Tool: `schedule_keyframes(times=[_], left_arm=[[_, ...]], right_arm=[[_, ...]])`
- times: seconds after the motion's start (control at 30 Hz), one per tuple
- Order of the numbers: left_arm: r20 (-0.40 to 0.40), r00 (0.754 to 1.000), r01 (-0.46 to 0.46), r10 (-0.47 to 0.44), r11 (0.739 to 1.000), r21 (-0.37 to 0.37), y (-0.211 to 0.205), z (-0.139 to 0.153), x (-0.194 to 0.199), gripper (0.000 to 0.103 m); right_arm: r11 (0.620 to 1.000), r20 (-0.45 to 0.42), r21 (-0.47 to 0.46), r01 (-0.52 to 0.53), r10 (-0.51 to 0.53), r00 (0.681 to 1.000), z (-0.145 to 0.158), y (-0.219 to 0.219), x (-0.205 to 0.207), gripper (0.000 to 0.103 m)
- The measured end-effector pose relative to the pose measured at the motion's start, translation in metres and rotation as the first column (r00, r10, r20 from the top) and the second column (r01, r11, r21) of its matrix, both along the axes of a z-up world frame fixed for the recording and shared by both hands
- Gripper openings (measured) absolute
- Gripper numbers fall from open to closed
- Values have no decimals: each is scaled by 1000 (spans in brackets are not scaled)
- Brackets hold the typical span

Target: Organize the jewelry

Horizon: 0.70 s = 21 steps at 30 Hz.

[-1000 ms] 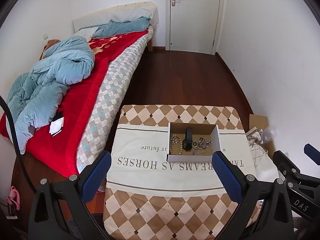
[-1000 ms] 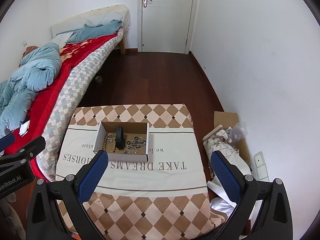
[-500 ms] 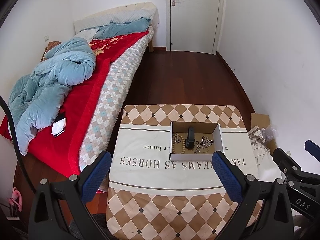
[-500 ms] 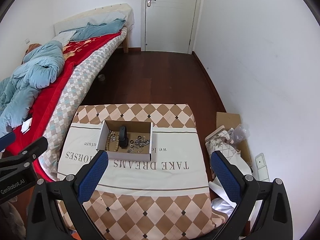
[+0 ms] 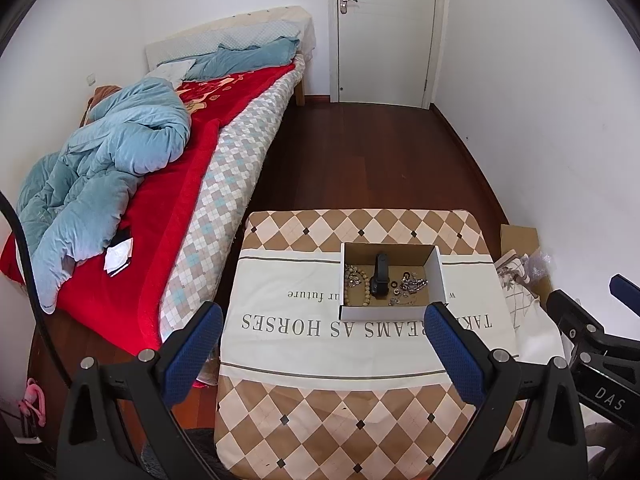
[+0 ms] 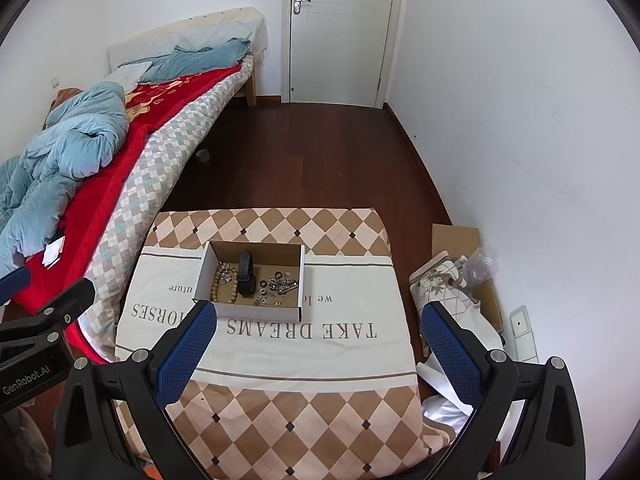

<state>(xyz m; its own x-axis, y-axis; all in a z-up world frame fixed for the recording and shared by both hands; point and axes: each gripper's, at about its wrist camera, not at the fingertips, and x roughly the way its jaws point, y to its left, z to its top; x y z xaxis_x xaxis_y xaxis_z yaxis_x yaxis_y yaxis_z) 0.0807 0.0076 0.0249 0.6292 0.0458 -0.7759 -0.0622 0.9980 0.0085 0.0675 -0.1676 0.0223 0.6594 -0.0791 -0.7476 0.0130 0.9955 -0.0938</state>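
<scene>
An open cardboard box point(image 5: 435, 276) sits on a table draped in a checked cloth with printed words point(image 5: 320, 344). Inside lie a black watch point(image 5: 379, 276), a tan bead bracelet point(image 5: 356, 288) and a tangle of silver chains and rings point(image 5: 412, 283). The box also shows in the right wrist view point(image 6: 208, 268), with the watch point(image 6: 246, 270) and chains point(image 6: 282, 284). My left gripper point(image 5: 320, 332) is open and empty, high above the table's near half. My right gripper point(image 6: 320, 332) is open and empty, also high above the table.
A bed with a red blanket and blue duvet point(image 5: 120, 168) runs along the left. Dark wood floor point(image 5: 360, 160) leads to a white door point(image 5: 384, 28). Cardboard, cloth and plastic clutter point(image 6: 460, 276) lies by the right wall.
Both views have shifted slightly, with the table and box sliding a little to the right in frame. Both grippers stay open and empty.
</scene>
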Motion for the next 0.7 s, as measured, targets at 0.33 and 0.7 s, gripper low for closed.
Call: schedule_keyframes(times=[0.33, 0.7], left_arm=[[15, 1000, -4, 4, 1000, 8, 5, 6, -3, 103], [9, 1000, -9, 9, 1000, 20, 5, 6, -4, 103]], right_arm=[[1000, -4, 5, 0, 0, 1000, 1, -1, 0, 103], [1000, -6, 6, -2, 2, 1000, 1, -1, -1, 103]])
